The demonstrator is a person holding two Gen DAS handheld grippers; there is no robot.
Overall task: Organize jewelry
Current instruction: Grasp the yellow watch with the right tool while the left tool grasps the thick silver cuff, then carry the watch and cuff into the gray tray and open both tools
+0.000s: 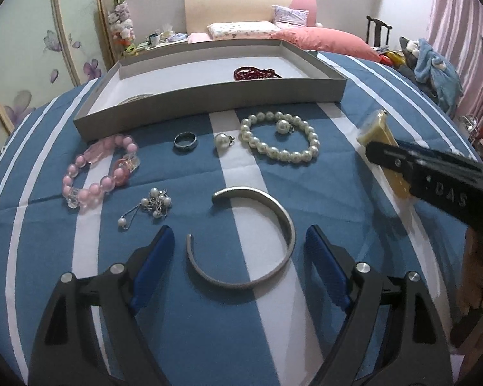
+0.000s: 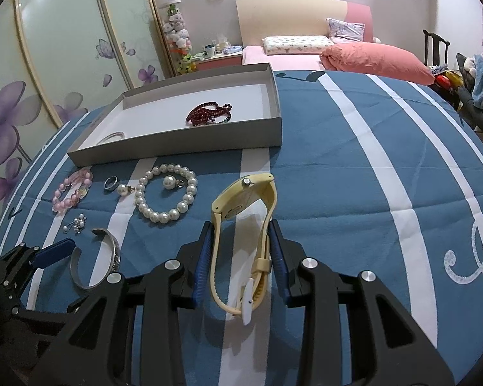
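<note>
My left gripper (image 1: 238,241) is open, its blue fingers on either side of a silver cuff bangle (image 1: 283,225) lying on the blue striped bedspread. My right gripper (image 2: 241,241) is shut on a cream-yellow wristwatch (image 2: 241,199) and holds it above the bedspread; the watch also shows in the left wrist view (image 1: 378,128). A grey shallow box (image 1: 209,95) stands behind, holding a dark red bead bracelet (image 1: 256,73) and a thin bangle (image 2: 111,136). In front of it lie a pink bead bracelet (image 1: 96,173), a ring (image 1: 185,141), a pearl bracelet (image 1: 278,151), two pearl earrings (image 1: 222,142) and a pearl charm cluster (image 1: 154,206).
The striped bedspread (image 2: 370,193) stretches to the right of the box. A pink bed with pillows (image 2: 354,54), a bedside stand with plush toys (image 2: 177,38), wardrobe doors with flower prints (image 2: 48,64) and a chair with clothes (image 2: 476,90) lie beyond.
</note>
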